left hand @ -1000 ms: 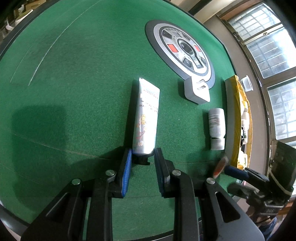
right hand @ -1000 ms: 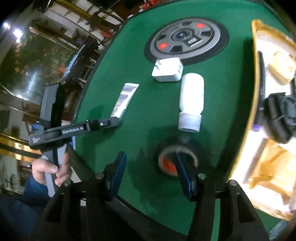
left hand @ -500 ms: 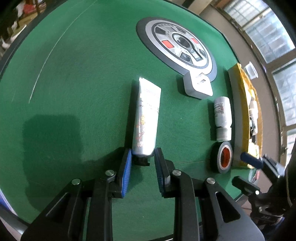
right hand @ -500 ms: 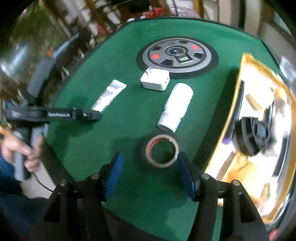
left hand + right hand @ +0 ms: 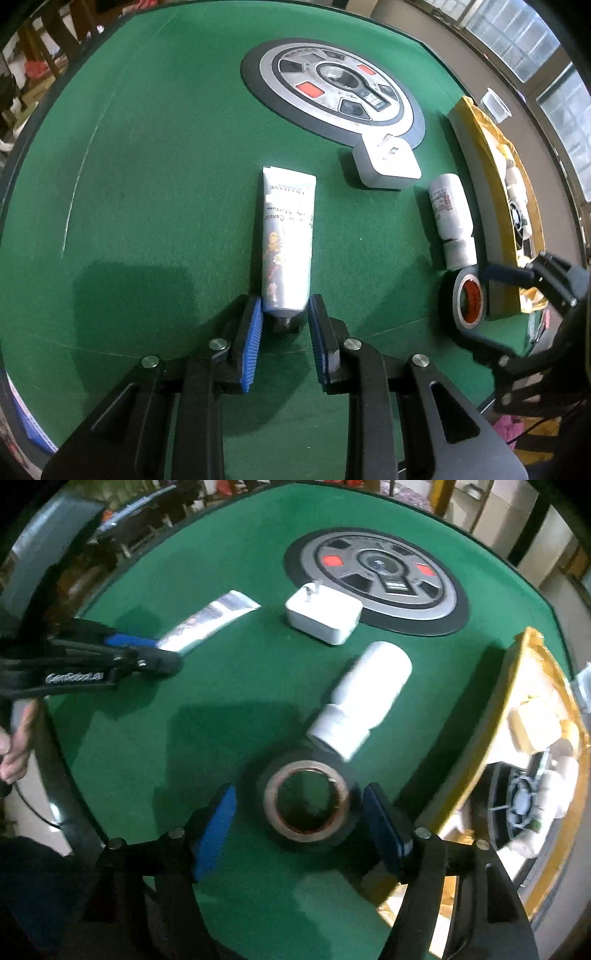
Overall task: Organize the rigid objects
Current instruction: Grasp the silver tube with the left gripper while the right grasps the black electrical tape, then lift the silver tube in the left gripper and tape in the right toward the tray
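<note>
The roll of black tape [image 5: 308,801] lies flat on the green table [image 5: 229,716] in the lower centre of the right wrist view, between the fingers of the right gripper [image 5: 299,829]. Its jaws have just been opening and stand spread, with a gap on each side of the roll, so no pad presses on it. The white bottle [image 5: 364,698] lies on its side just above the roll, cap toward it. The white charger [image 5: 325,614] rests at the edge of the round grey panel [image 5: 380,579], upper centre. The yellow tray [image 5: 491,734] runs down the right edge.

In the left wrist view, the hand-cream tube [image 5: 288,240] lies at centre, cap toward the camera. The left gripper [image 5: 286,317] stands narrowly set around the cap end; whether the pads press on it cannot be told.
</note>
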`<state>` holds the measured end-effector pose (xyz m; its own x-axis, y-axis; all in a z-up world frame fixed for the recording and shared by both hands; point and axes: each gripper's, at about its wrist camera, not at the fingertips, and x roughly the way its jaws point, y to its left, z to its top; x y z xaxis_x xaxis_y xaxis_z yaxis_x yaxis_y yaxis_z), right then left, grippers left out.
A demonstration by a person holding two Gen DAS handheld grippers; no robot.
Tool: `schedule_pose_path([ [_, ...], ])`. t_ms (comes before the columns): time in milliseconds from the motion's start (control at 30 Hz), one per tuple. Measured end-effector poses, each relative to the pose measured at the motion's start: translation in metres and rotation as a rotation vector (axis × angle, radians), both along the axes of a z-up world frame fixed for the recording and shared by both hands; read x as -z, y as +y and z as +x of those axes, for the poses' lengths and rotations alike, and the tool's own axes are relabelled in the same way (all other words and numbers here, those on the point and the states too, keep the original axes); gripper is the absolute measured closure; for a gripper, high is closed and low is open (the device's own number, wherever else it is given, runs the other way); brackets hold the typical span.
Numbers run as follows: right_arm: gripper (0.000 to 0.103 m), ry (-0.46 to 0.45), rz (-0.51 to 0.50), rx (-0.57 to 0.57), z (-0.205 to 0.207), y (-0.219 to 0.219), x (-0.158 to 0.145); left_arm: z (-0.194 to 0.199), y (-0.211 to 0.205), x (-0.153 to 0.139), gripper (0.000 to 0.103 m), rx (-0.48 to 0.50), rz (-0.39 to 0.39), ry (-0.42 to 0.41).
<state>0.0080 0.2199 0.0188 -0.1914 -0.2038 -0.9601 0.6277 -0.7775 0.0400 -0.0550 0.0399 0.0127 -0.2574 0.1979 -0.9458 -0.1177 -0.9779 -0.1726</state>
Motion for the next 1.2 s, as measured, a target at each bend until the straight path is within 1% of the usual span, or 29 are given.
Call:
schedule_pose_path([
  [67,0.037,-0.017,-0.017,-0.002,-0.001,0.003,0.000,0.001,0.001,0.000,0.081,0.007,-0.010,0.004],
  [167,0.037,-0.006,0.015,-0.005,-0.007,0.003,0.004,0.002,0.003,0.000,0.081,0.013,-0.026,0.012],
  [267,0.037,-0.034,0.009,-0.010,-0.011,0.004,0.009,0.002,0.003,0.000,0.081,0.011,-0.027,0.019],
  [367,0.037,-0.044,0.026,-0.027,-0.008,0.002,0.015,0.004,0.005,0.000,0.081,0.012,-0.038,0.036],
  [433,0.037,-0.027,0.029,-0.034,-0.003,0.000,0.017,0.006,0.007,0.000,0.081,0.011,-0.050,0.055],
  [500,0.047,-0.008,0.031,-0.015,0.000,0.001,0.017,0.009,0.009,0.001,0.081,0.010,-0.061,0.077],
  [633,0.047,-0.021,-0.025,0.034,0.004,0.010,0.016,0.014,0.010,0.001,0.081,-0.007,-0.077,0.110],
  [867,0.047,-0.030,-0.111,0.070,0.031,0.018,0.004,0.024,0.010,-0.008,0.081,-0.007,-0.093,0.145],
  [1100,0.047,-0.038,-0.163,0.095,0.036,0.020,0.000,0.031,0.008,-0.020,0.081,-0.002,-0.100,0.174],
  [1133,0.047,-0.036,-0.168,0.100,0.034,0.011,0.000,0.032,0.008,-0.023,0.081,-0.004,-0.102,0.184],
  [1200,0.047,-0.029,-0.183,0.111,0.032,0.010,-0.008,0.034,0.007,-0.027,0.081,0.001,-0.102,0.192],
])
